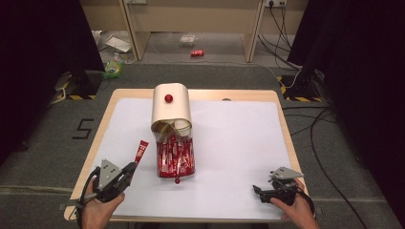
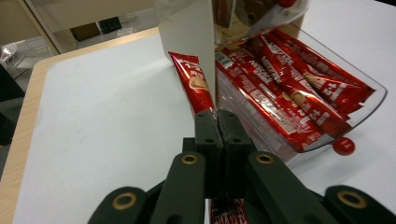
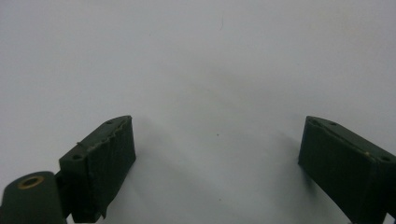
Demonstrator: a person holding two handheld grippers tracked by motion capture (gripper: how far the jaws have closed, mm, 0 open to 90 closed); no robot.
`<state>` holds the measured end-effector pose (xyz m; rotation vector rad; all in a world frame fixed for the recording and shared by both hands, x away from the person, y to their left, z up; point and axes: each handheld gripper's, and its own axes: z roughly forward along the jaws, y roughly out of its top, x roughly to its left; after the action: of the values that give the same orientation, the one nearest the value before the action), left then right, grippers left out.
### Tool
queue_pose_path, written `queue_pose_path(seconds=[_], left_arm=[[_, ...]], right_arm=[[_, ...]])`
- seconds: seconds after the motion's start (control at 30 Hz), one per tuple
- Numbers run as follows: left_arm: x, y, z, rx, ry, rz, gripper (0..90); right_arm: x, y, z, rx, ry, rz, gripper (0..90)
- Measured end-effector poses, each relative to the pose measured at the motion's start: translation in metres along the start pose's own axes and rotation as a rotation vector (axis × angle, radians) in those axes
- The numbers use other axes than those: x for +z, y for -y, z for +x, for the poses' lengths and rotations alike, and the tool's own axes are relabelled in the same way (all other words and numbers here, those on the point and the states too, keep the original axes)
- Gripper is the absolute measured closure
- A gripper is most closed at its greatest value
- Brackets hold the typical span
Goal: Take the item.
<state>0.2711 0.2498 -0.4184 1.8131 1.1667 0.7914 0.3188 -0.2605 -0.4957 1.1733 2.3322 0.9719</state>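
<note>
My left gripper (image 1: 132, 167) is near the table's front left corner, shut on a red sachet stick (image 1: 141, 149) that sticks out past its tips toward the box. In the left gripper view the jaws meet on the sachet (image 2: 194, 84), and my left gripper (image 2: 217, 114) is just left of a clear drawer (image 2: 373, 93) full of several red sachets (image 2: 285, 88). The drawer (image 1: 159, 172) has a red knob (image 1: 177, 181) and stands pulled out of a cream box (image 1: 171, 114). At the front right my right gripper (image 1: 258, 191) rests open, and my right gripper (image 3: 217, 140) has nothing but white sheet between its jaws.
A white sheet (image 1: 239, 138) covers the wooden table (image 1: 107, 112). The cream box carries a red knob (image 1: 168, 98) on top. On the floor beyond lie a red can (image 1: 197, 53), a green packet (image 1: 113, 69) and cables (image 1: 315, 129) at the right.
</note>
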Motion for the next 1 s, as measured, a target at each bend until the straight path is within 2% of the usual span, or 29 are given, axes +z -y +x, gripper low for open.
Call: queue_pose_path(seconds=[0.43, 0.63, 0.87, 1.0], left_arm=[[0.014, 0.001, 0.013, -0.038, -0.024, 0.0, 87.2], [0.02, -0.002, 0.016, -0.042, -0.032, -0.002, 87.1], [0.031, -0.001, 0.025, -0.061, -0.056, -0.005, 87.1], [0.035, -0.003, 0.029, -0.059, -0.074, -0.004, 87.0]], right_arm=[[0.0, 0.0, 0.0, 0.0, 0.0, 0.0, 11.2], [0.0, 0.0, 0.0, 0.0, -0.001, 0.0, 11.2], [0.0, 0.0, 0.0, 0.0, 0.0, 0.0, 11.2], [0.0, 0.0, 0.0, 0.0, 0.0, 0.0, 11.2]])
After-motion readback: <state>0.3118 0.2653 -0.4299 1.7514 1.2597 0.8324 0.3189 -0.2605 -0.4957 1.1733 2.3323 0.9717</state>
